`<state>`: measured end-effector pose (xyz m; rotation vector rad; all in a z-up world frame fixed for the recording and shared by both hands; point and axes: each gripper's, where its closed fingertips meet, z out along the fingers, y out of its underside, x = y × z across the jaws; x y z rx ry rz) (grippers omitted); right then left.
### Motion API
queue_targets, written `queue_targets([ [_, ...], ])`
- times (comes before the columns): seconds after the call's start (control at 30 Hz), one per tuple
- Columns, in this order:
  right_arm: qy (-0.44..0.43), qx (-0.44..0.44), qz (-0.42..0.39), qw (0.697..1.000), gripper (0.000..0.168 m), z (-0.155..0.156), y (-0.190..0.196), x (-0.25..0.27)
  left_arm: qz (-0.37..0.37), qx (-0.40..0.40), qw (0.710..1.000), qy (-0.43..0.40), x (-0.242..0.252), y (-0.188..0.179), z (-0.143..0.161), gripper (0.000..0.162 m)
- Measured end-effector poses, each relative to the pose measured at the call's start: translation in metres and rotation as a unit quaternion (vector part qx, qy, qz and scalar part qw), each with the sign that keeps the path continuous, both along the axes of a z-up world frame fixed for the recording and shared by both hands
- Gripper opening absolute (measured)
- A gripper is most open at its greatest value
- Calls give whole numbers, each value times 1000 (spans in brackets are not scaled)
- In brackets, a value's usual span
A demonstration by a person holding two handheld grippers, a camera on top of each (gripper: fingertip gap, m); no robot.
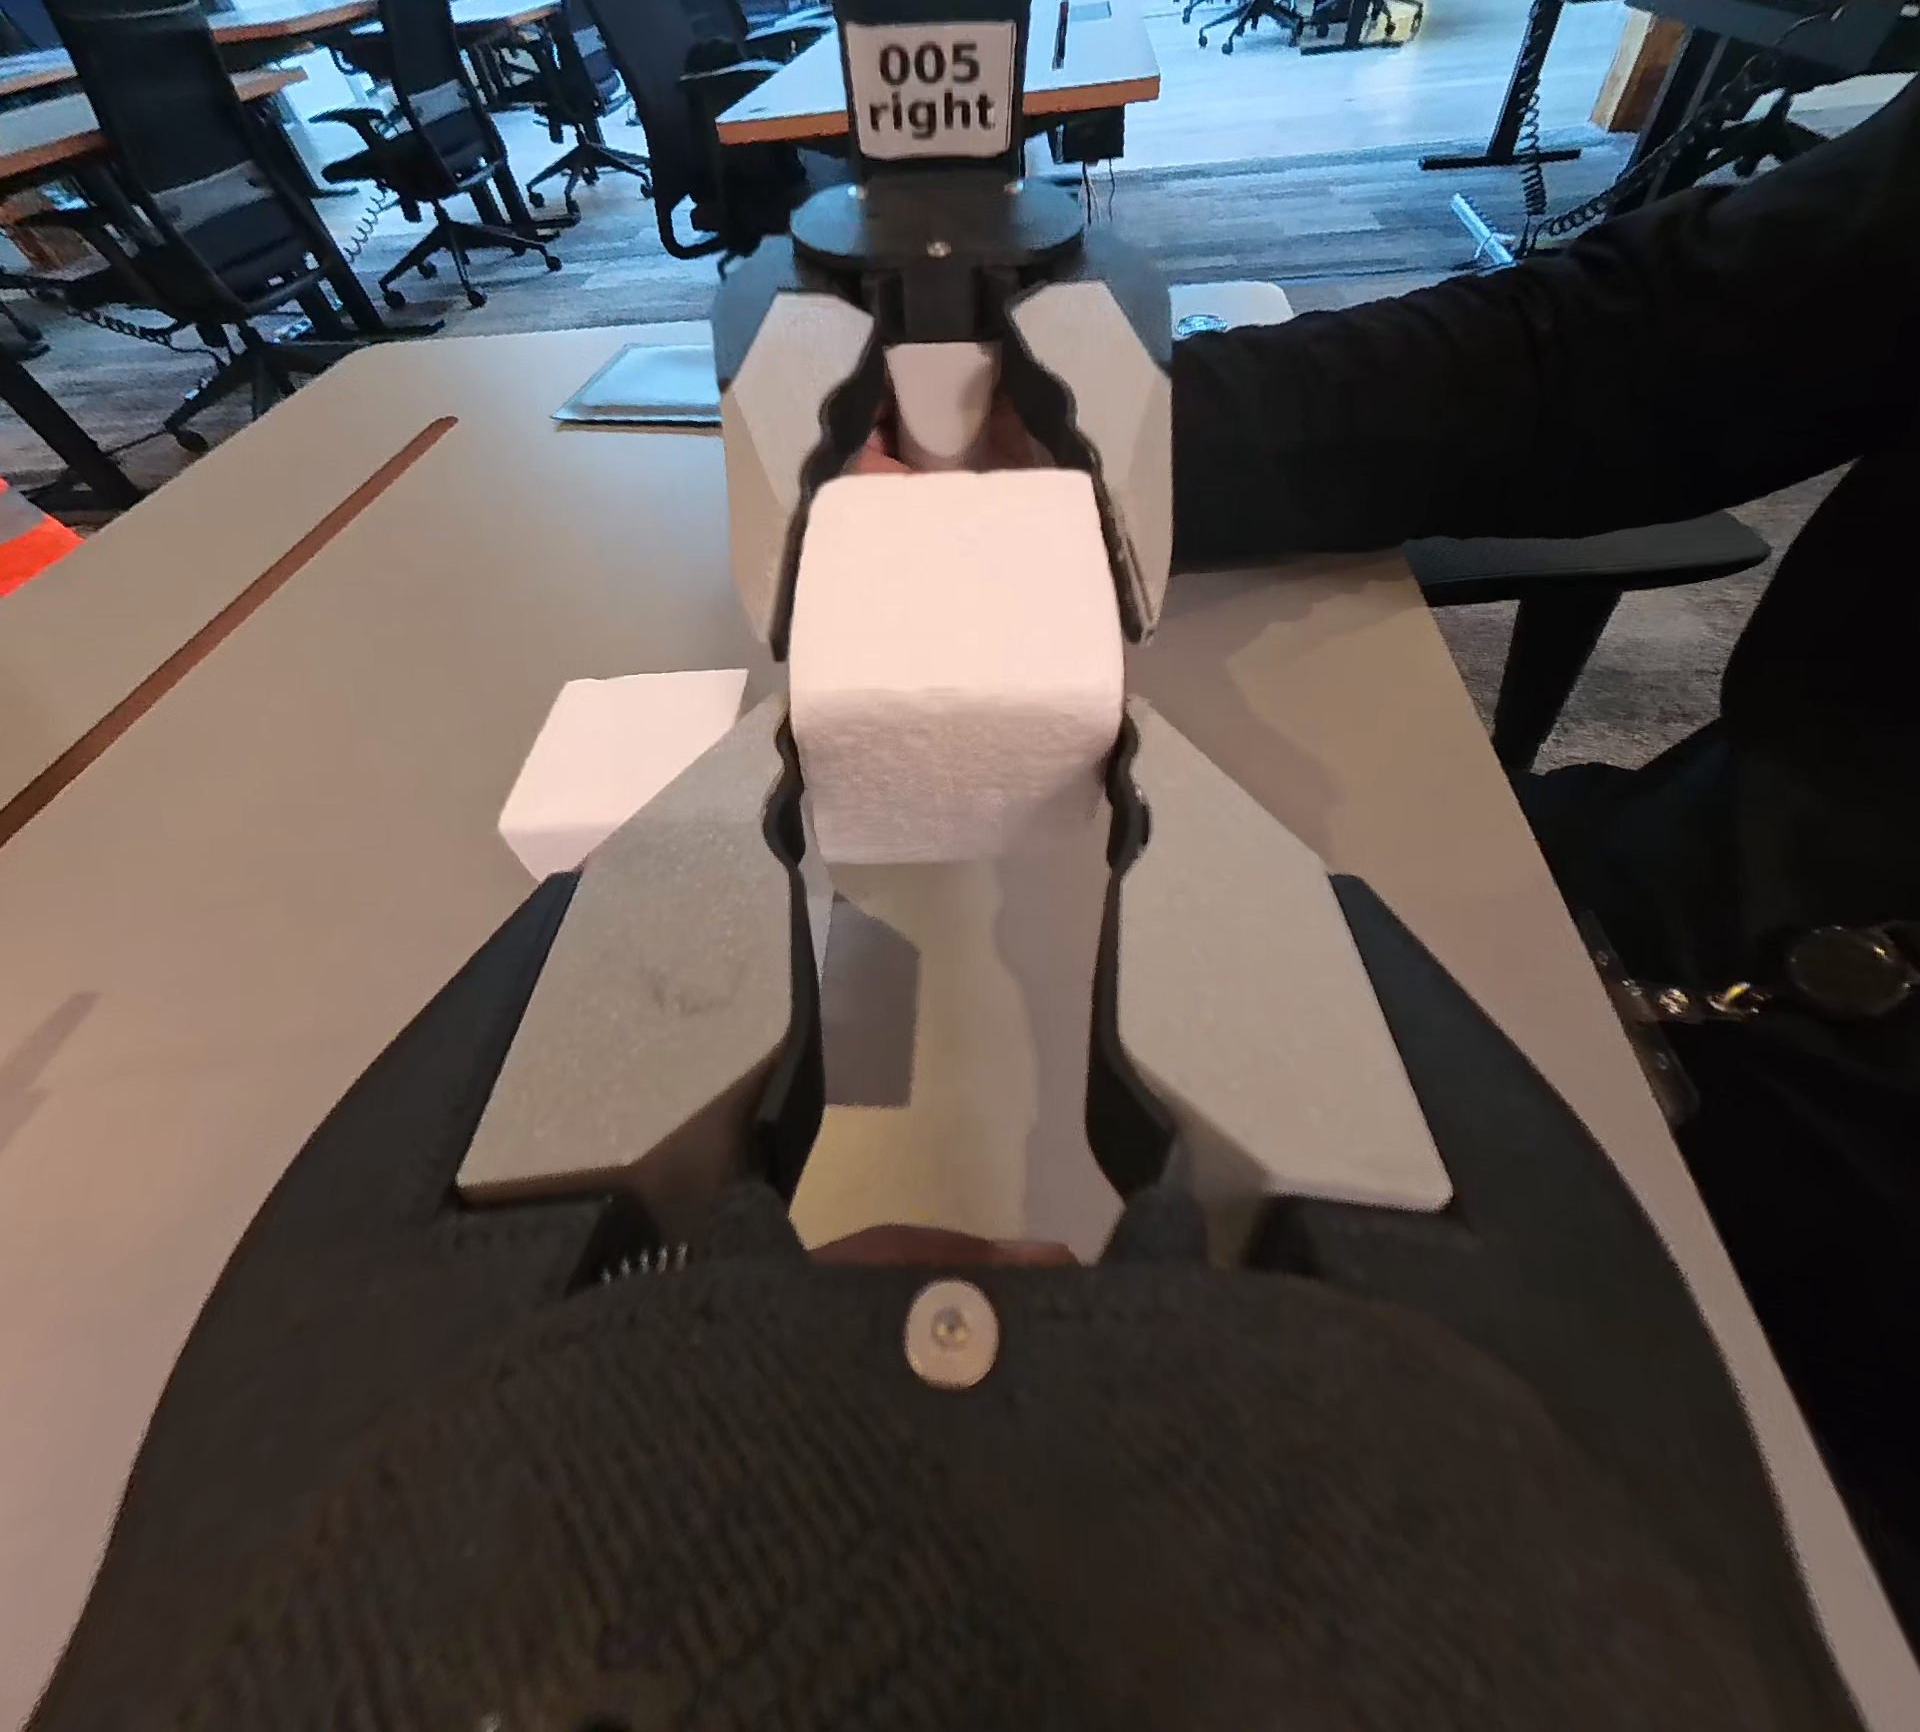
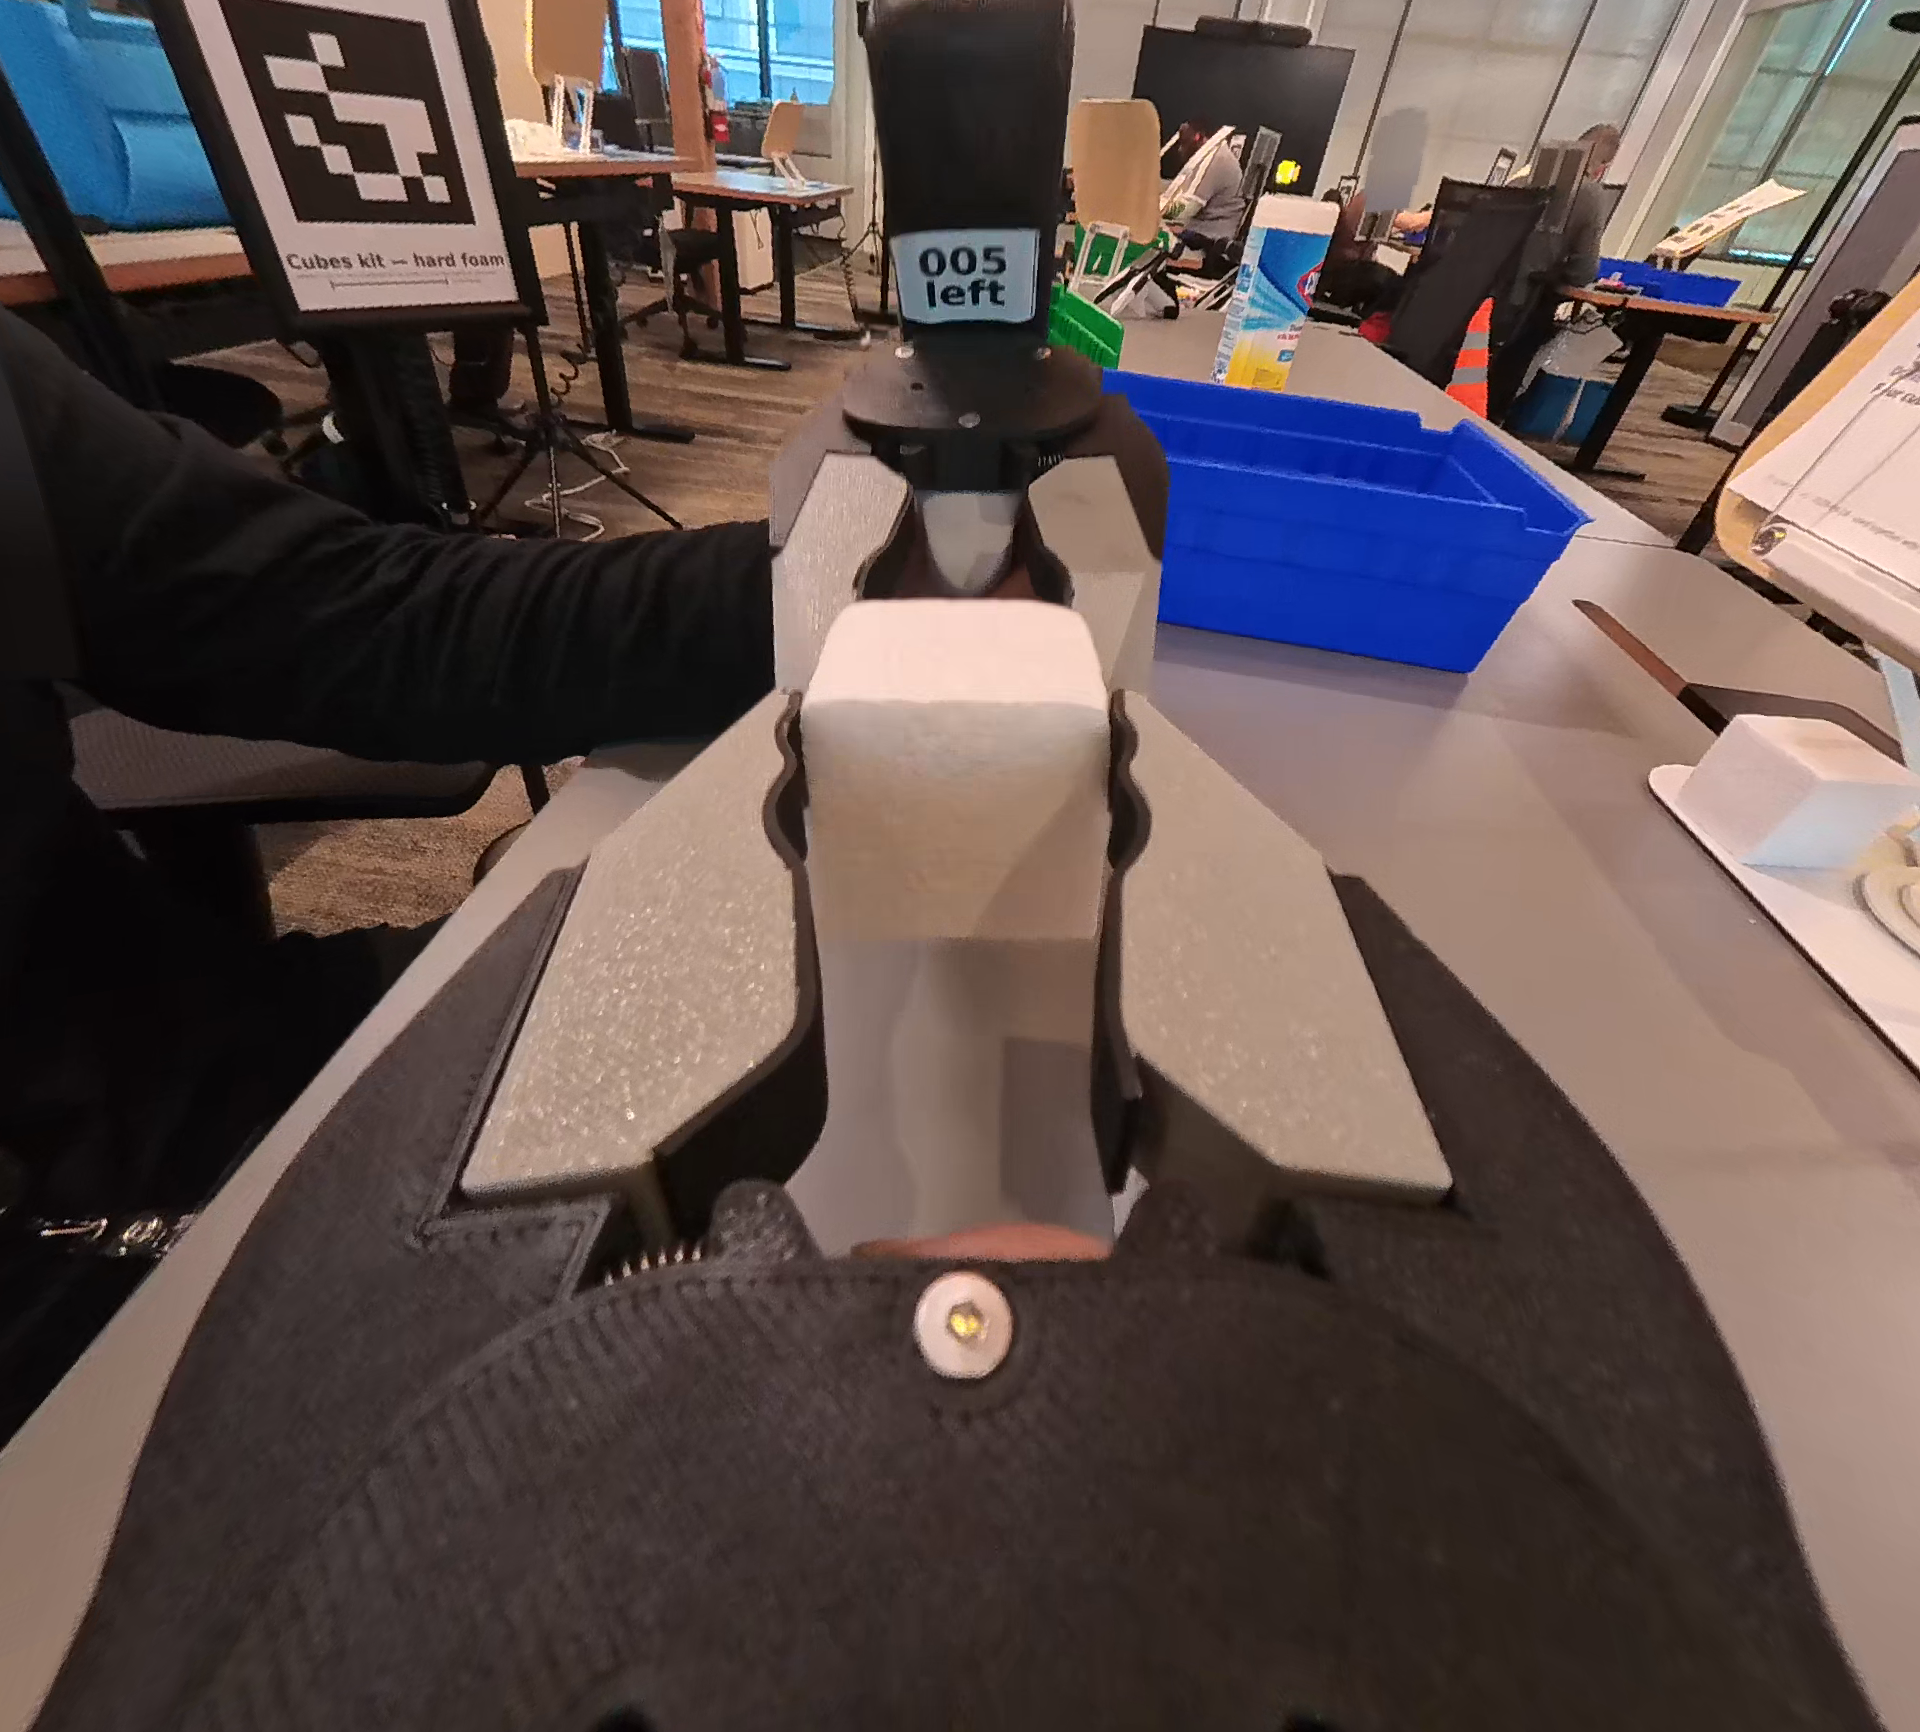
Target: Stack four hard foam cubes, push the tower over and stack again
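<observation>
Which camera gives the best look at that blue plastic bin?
The right wrist view. The blue bin sits in plain sight on the grey table, behind the left gripper, with its open top and front wall showing. The left wrist view faces the other way and shows nothing of it.

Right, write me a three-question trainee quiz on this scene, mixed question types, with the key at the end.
1. True or false: the left gripper has wide-open, empty jaws.
2. The bin on the desk beyond the left gripper is: A) red B) blue C) green
3. Fill the gap: the spare cube beside the left gripper lies on the ___.

Key:
1. False. Its jaws press on both sides of the cube.
2. B
3. table
</observation>
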<state>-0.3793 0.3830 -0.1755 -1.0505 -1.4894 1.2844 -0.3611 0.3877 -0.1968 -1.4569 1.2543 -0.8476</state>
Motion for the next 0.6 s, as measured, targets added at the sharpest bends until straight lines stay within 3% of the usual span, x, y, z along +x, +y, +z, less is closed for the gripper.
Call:
queue_targets([
  [0.33, -6, 6, 0, 1000, 55, -2, 0, 0, -2, 0, 1000, -13, -2, -1, 5, 57],
  [0.6, 51, -14, -19, 998, 55, 21, 12, 10, 23, 2, 999, -35, -12, 7, 12, 57],
])
